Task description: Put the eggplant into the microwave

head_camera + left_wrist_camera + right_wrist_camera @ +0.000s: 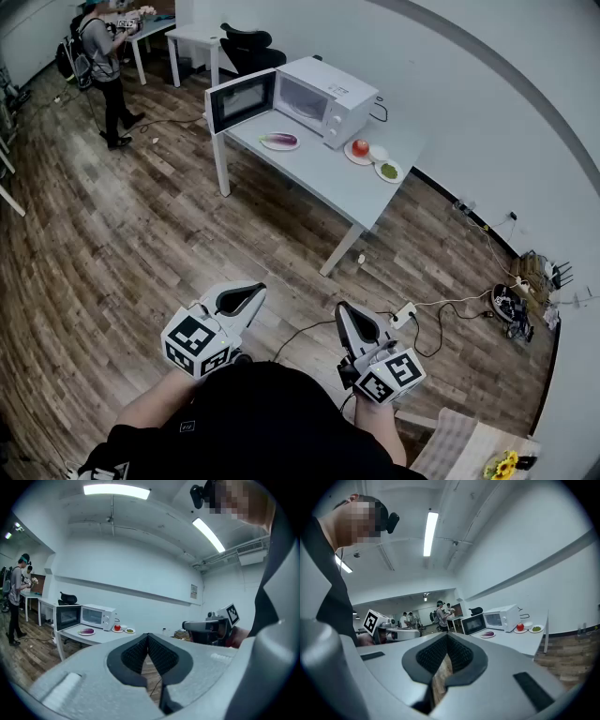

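Observation:
The purple eggplant [279, 141] lies on a small plate on the grey table [319, 173], just in front of the white microwave [323, 98], whose door [242, 100] hangs open to the left. Both grippers are held low near the person's body, far from the table. My left gripper [251, 287] is shut with nothing in it, its pads meeting at the tip [148, 634]. My right gripper [342, 306] is likewise shut and empty [447, 634]. The eggplant [87, 631] [488, 633] shows small and distant in both gripper views.
Right of the microwave stand a plate with a tomato [360, 148], a white bowl [379, 152] and a plate with something green [389, 171]. Cables and a power strip [405, 314] lie on the wooden floor. Another person [101, 56] stands at far tables; a black chair [248, 47] sits behind.

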Demonstrator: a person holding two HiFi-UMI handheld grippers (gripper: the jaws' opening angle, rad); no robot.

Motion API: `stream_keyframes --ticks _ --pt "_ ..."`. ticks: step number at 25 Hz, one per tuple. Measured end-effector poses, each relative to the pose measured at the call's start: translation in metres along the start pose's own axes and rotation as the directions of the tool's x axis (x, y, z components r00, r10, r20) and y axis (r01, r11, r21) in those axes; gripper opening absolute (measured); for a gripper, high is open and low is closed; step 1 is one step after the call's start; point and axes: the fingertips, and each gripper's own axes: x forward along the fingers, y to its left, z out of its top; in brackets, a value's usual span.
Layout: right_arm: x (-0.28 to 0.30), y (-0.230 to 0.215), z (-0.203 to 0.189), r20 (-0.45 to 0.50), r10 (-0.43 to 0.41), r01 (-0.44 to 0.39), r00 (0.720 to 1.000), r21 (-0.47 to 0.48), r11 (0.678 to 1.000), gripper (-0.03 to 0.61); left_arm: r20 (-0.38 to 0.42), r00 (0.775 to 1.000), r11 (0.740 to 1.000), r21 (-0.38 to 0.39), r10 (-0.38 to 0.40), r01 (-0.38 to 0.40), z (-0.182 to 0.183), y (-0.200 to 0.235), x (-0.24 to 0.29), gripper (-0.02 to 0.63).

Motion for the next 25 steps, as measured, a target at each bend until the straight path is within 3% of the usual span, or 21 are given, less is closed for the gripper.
stream_keyframes --ticks 14,20,25 --pt "0.008 0.002 -0.006 -0.013 0.003 -0.003 1.0 0.012 1.0 0.015 -0.011 1.0 1.0 -0.009 -0.015 0.015 -0.005 0.006 0.002 0.009" --pt "0.032 0.005 -0.009 0.009 -0.025 0.024 1.0 0.06 0.998 0.018 -0.018 1.0 1.0 -0.024 0.003 -0.003 -0.009 0.028 -0.018 0.009" --pt "0.056 0.023 -0.011 0.017 -0.027 0.027 0.999 0.04 0.999 0.018 -0.012 1.0 0.999 -0.021 0.024 -0.024 -0.014 0.056 -0.044 0.009"
